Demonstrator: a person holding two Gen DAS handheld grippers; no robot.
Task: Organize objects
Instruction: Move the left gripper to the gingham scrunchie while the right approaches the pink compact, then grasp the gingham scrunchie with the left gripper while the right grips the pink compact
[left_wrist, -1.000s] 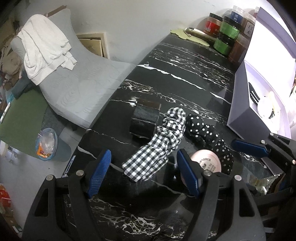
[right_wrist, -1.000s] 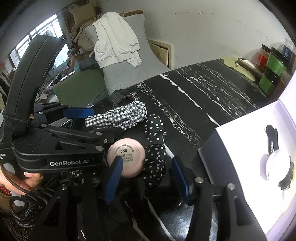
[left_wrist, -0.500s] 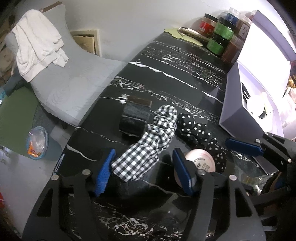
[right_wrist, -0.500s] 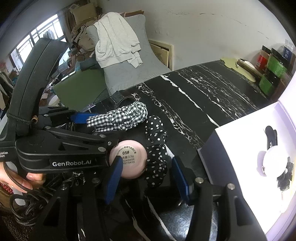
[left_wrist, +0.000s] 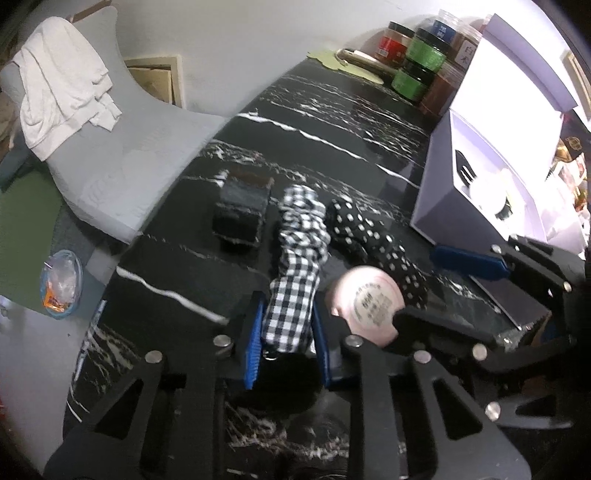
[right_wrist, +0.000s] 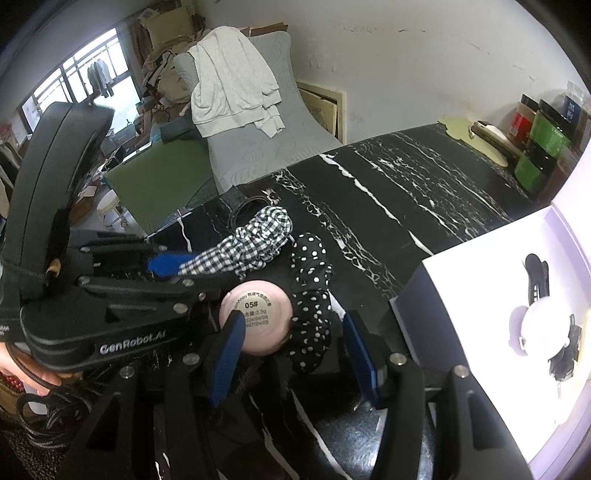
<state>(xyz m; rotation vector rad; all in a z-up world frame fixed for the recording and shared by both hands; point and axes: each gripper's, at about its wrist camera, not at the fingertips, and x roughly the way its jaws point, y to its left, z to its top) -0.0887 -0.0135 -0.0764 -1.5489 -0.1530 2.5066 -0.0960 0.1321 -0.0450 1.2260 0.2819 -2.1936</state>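
One scrunchie gripped, three loose items left

One checked scrunchie (left_wrist: 295, 280) is clamped at its near end between the jaws of the left gripper (left_wrist: 287, 341), which have just been closing on it; its far end is draped on the bench (left_wrist: 332, 122) ahead of the jaws. The grasp step is judged to be in hand. A lift and a carry to the open white box (left_wrist: 432, 206), off to the right of those jaws, is called for next. The right gripper (right_wrist: 291, 354) is held with jaws apart and nothing pressed, one dotted scrunchie (right_wrist: 310, 314) lying between them. One pink round case (right_wrist: 256, 315) is seen just beside its left jaw, and one dark band (left_wrist: 242, 212) ahead-left of the left jaws.
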